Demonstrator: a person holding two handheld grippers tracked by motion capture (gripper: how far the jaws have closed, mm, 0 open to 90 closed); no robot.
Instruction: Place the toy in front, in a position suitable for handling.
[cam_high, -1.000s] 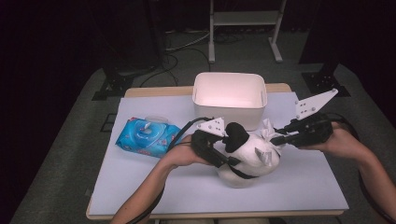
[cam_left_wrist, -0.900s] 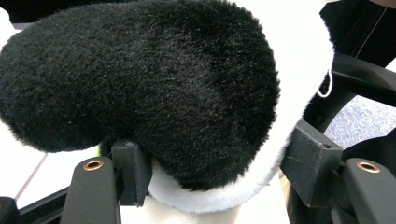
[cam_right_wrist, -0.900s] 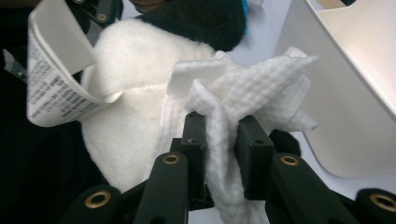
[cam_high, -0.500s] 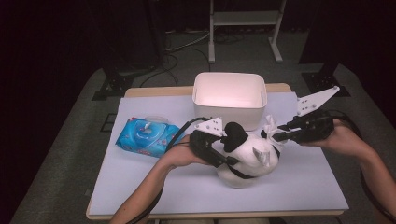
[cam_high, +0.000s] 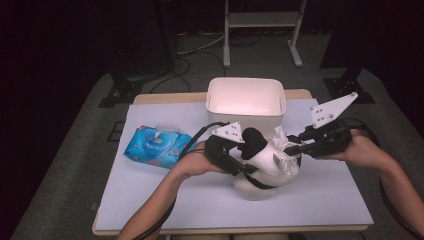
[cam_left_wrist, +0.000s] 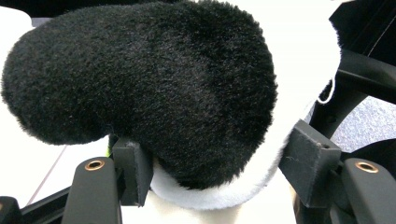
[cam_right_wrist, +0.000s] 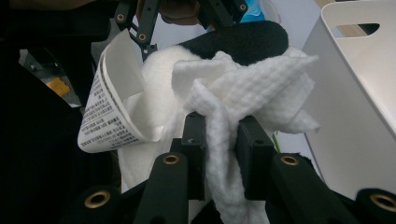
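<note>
A white plush toy (cam_high: 265, 172) with a black furry part (cam_left_wrist: 154, 84) rests on the white table near its middle. My left gripper (cam_high: 245, 150) comes in from the left and is shut on that black part, whose fur bulges between the jaws (cam_left_wrist: 219, 172). My right gripper (cam_high: 291, 149) reaches in from the right and is shut on a crumpled white wipe (cam_right_wrist: 243, 88). The wipe (cam_high: 281, 142) lies against the toy's upper right side. A printed paper label (cam_right_wrist: 109, 112) curls off the toy just left of the wipe.
A white plastic bin (cam_high: 245, 116) stands open right behind the toy, its wall (cam_right_wrist: 355, 93) close to my right gripper. A blue pack of wipes (cam_high: 157, 146) lies at the left. The table's front strip is bare, and dark floor with cables surrounds the table.
The right gripper has shifted slightly left and down with the wipe against the toy. The left gripper and the toy have stayed about where they were.
</note>
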